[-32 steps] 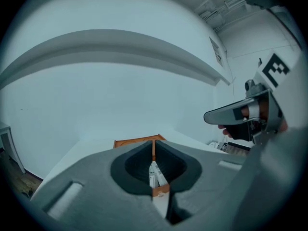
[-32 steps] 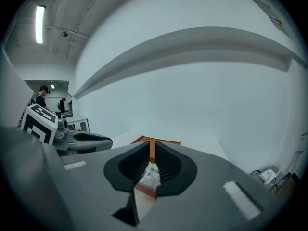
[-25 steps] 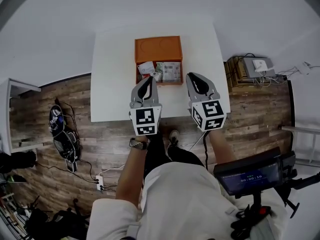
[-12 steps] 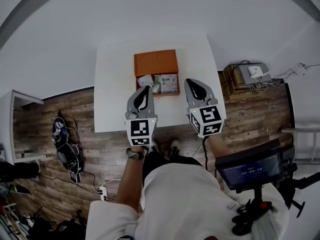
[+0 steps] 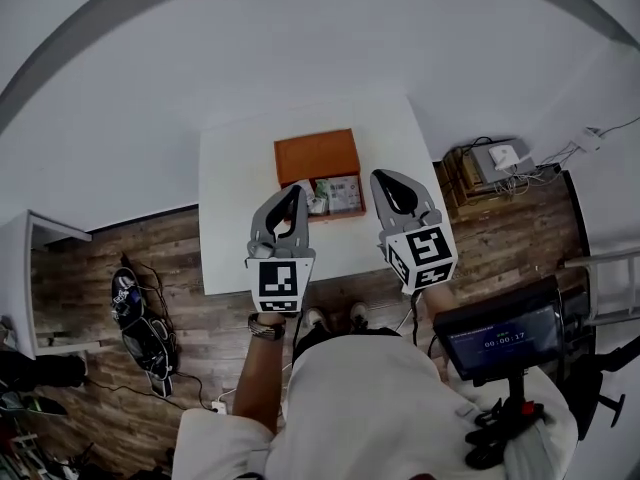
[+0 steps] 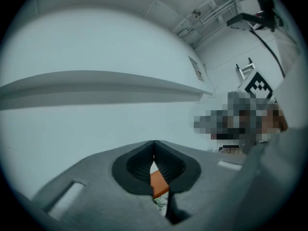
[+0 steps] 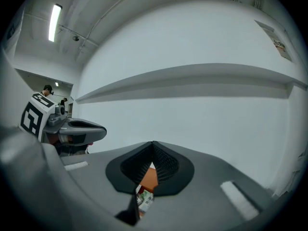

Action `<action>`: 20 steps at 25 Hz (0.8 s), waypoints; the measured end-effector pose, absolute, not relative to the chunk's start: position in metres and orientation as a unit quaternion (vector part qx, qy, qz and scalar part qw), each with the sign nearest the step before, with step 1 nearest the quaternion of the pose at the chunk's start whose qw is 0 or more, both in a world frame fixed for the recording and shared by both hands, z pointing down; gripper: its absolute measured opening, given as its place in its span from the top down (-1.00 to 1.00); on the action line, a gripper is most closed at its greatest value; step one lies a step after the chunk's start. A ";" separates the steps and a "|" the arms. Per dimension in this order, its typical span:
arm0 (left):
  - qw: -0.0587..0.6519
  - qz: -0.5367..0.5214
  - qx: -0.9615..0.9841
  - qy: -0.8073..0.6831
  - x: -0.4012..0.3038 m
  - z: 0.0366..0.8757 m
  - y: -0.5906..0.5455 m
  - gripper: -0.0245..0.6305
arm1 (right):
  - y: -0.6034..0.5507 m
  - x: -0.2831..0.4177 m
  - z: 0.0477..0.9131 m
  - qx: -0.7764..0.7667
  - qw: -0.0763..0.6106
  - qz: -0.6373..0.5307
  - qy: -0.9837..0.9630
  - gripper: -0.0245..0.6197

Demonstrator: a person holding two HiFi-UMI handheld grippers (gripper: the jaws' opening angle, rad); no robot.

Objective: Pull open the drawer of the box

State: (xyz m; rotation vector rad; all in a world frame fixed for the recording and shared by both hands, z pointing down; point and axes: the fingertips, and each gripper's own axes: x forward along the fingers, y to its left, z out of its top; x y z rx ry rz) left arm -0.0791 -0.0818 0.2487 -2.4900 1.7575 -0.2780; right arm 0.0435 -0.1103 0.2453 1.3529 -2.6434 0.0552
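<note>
An orange box (image 5: 317, 156) sits on the white table (image 5: 235, 218). Its drawer (image 5: 338, 196) is pulled out toward me and holds several small packets. My left gripper (image 5: 297, 190) hangs shut above the drawer's left front corner with nothing in it. My right gripper (image 5: 386, 178) hangs shut just right of the drawer, also empty. In the left gripper view the left gripper (image 6: 154, 145) has its pads together, and a sliver of the orange box (image 6: 159, 183) shows below them. The right gripper (image 7: 153, 145) is likewise shut in its own view, above the box (image 7: 150, 178).
The table stands against a white wall on a wooden floor. Cardboard boxes with a small device (image 5: 500, 156) lie to the right. A screen on a stand (image 5: 495, 340) is at my right side. Cables and bags (image 5: 135, 313) lie on the floor at left.
The head view has pulled back, so the table and box look smaller and lower in the picture. Both grippers stay shut near the drawer's front. The drawer is open as before.
</note>
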 end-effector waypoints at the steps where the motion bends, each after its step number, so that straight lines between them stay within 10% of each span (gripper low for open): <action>1: 0.045 -0.091 -0.813 0.573 -0.079 0.244 -0.083 0.91 | -0.111 0.042 0.240 0.454 0.081 0.016 -0.887 0.91; 20: 0.104 -0.066 -0.815 0.566 -0.083 0.178 -0.093 0.91 | -0.115 0.025 0.178 0.444 0.042 -0.017 -0.895 0.92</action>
